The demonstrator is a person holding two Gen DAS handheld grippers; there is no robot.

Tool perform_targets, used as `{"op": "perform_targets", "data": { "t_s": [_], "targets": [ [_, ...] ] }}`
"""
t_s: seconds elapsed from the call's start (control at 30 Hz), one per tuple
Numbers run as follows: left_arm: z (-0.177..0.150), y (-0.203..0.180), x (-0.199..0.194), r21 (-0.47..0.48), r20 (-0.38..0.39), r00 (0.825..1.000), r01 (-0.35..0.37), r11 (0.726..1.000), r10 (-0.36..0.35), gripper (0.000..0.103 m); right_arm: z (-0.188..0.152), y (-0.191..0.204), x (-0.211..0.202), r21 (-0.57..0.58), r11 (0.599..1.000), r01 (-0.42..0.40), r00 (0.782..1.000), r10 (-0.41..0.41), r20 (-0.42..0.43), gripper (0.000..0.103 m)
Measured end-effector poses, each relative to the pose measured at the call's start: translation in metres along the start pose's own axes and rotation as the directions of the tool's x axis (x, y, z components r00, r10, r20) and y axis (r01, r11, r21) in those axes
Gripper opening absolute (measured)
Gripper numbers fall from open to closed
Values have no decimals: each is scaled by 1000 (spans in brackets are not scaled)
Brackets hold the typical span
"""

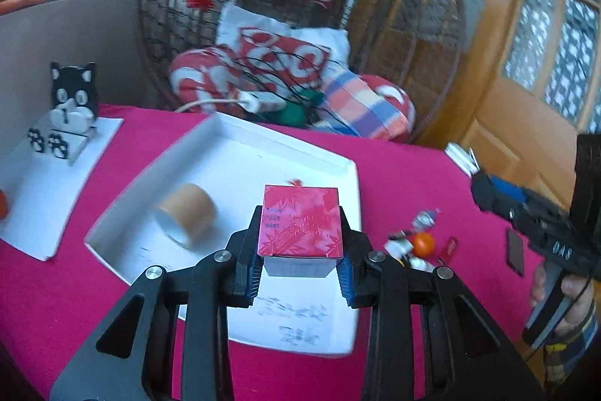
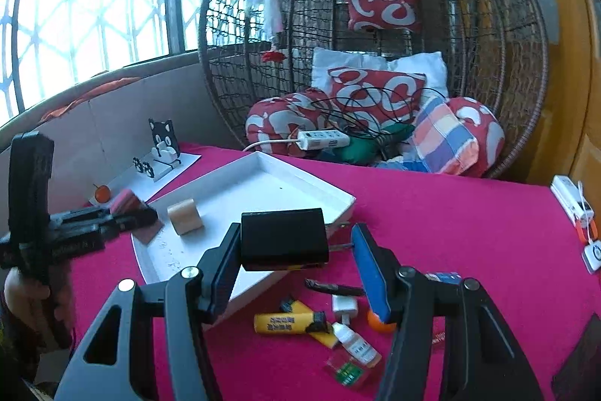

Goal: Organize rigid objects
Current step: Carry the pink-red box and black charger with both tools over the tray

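A red box with a white base is clamped in my left gripper, hanging over the near part of the white tray. A roll of brown tape lies in the tray to the box's left. In the right wrist view my right gripper is shut on a black plug adapter; its body rests on the left pad and its metal prongs reach the blue right pad. The adapter hangs above the tray's near edge. The left gripper with the red box shows at the left.
On the red tablecloth by the tray lie yellow lighters, a dropper bottle, a white plug, an orange ball. A cat-shaped holder stands on a white sheet far left. A wicker chair with cushions stands behind the table.
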State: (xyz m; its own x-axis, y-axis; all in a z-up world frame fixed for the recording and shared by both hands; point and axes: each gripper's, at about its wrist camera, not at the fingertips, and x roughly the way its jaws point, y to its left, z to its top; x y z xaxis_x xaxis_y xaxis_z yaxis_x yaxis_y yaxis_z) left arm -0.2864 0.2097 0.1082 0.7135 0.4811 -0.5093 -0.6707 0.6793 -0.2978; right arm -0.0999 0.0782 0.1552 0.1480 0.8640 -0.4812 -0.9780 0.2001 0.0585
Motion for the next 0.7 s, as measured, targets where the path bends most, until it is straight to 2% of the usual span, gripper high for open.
{"op": "perform_targets", "data": {
  "t_s": [0.2,0.4,0.7],
  "targets": [
    [24,21,1,2,34,996,-78,997,78,32,11,20,17,-29,999,-40,999,39,-16,58],
    [35,38,18,-2,12,989,-150,989,150,32,16,43,37,-80,995,-64,997,61,-42,58],
    [46,39,53,18,-26,973,-230,973,231,32,17,64,67,-103,991,-83,993,74,-89,58]
  ]
}}
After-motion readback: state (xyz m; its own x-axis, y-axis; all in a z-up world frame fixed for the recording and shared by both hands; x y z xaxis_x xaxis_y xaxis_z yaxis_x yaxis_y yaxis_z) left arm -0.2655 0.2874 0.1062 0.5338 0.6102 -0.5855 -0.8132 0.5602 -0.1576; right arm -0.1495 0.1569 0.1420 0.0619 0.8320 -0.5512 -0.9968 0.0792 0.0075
